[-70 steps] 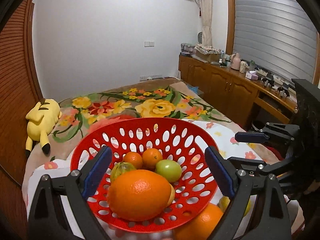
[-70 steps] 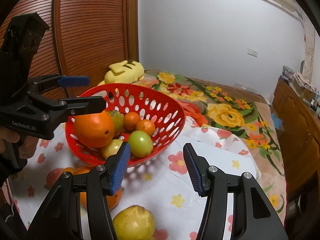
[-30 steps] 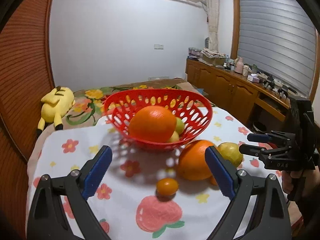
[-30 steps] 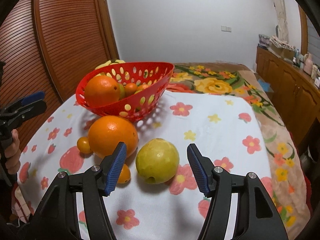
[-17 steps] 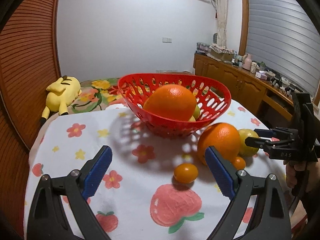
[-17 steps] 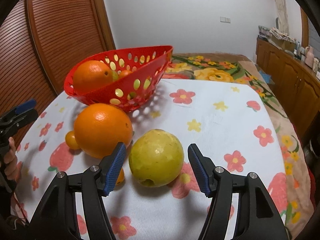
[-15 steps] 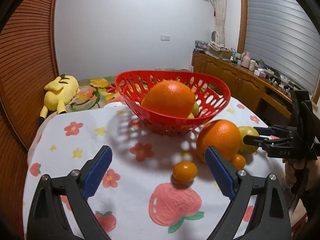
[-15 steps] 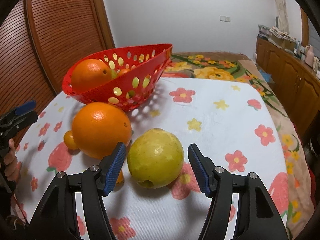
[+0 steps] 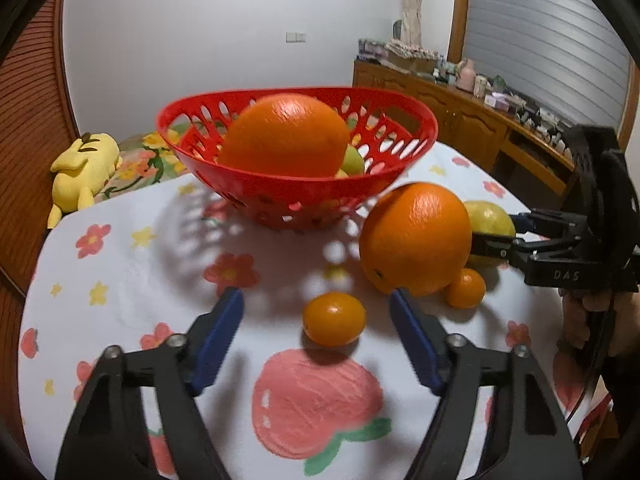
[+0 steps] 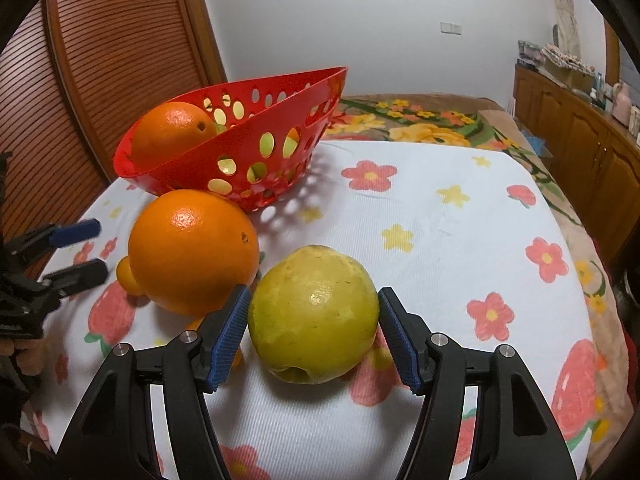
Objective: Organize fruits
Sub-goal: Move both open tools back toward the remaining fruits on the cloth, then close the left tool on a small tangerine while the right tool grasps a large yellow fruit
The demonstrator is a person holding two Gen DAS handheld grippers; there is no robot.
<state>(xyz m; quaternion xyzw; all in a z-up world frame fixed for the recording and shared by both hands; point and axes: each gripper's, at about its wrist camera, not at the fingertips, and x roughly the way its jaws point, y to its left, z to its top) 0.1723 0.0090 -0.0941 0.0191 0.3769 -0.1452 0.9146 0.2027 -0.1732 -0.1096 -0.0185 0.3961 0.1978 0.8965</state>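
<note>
A red perforated basket [image 9: 280, 196] [image 10: 280, 120] stands on the flowered tablecloth and holds a big orange [image 9: 284, 136] and smaller green fruit. In front of it lie a large orange [image 9: 416, 236] [image 10: 192, 252], a yellow-green guava [image 10: 314, 316] [image 9: 490, 218] and two small tangerines [image 9: 334, 324] [image 9: 466, 288]. My left gripper [image 9: 316, 340] is open, its pads either side of the nearer tangerine, just short of it. My right gripper [image 10: 314, 334] is open with the guava between its pads, the pads close to its sides.
A yellow plush toy [image 9: 80, 172] lies on the flowered bed behind the table. Wooden cabinets [image 9: 460, 120] with clutter line the right wall. A slatted wooden door [image 10: 120, 60] stands at the left. The table edge runs close on the right.
Both grippers moved down and forward. The left now brackets the small tangerine and its jaws narrowed. The right closed in around the guava, its pads now beside it.
</note>
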